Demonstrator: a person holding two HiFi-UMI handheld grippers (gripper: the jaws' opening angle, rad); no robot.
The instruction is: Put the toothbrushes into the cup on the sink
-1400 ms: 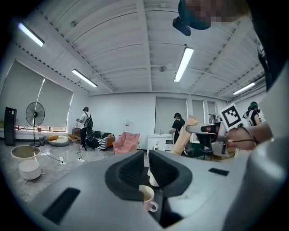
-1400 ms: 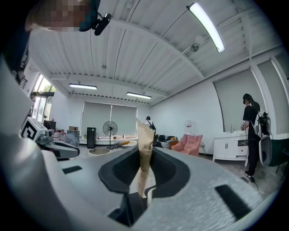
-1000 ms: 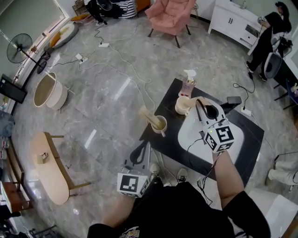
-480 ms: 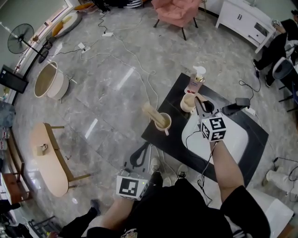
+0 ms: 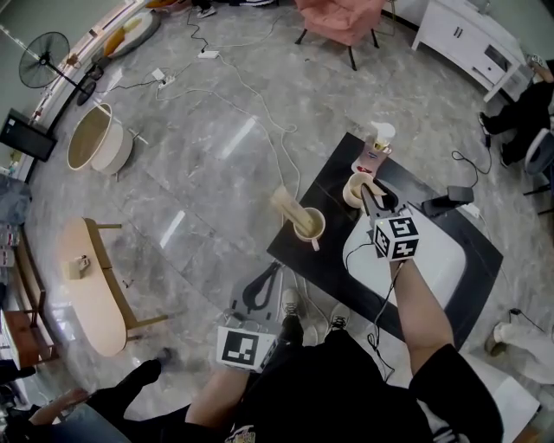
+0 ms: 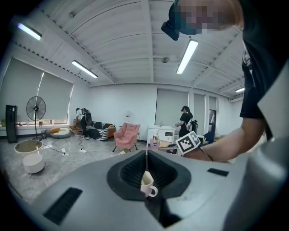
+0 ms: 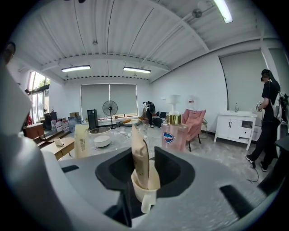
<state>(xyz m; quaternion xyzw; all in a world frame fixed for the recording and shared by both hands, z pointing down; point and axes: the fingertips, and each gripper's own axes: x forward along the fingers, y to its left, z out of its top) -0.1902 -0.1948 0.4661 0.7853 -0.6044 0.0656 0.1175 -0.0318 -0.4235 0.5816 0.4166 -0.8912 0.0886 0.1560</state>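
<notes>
On the black counter [image 5: 322, 260] by the white sink [image 5: 437, 260] stand two cream cups. The near cup [image 5: 305, 227] holds a beige toothbrush pack [image 5: 290, 208]. My right gripper [image 5: 370, 195] is at the far cup [image 5: 355, 189], next to the soap bottle. In the right gripper view that cup [image 7: 145, 189] holds a second beige toothbrush pack [image 7: 139, 158], upright between the jaws. The jaws have just been opening and the pads stand clear of the pack. My left gripper [image 5: 273, 275] hangs shut and empty off the counter's left edge, pointing at the near cup [image 6: 147, 186].
A pink soap bottle [image 5: 377, 149] stands behind the far cup. A black device [image 5: 450, 197] lies on the counter's far side. On the floor are white cables [image 5: 260, 138], a wooden bench [image 5: 91, 285], a tub [image 5: 91, 143] and a pink chair [image 5: 342, 17].
My right gripper came down to the far cup with the beige pack, which now stands in the cup. The left gripper has hardly moved.
</notes>
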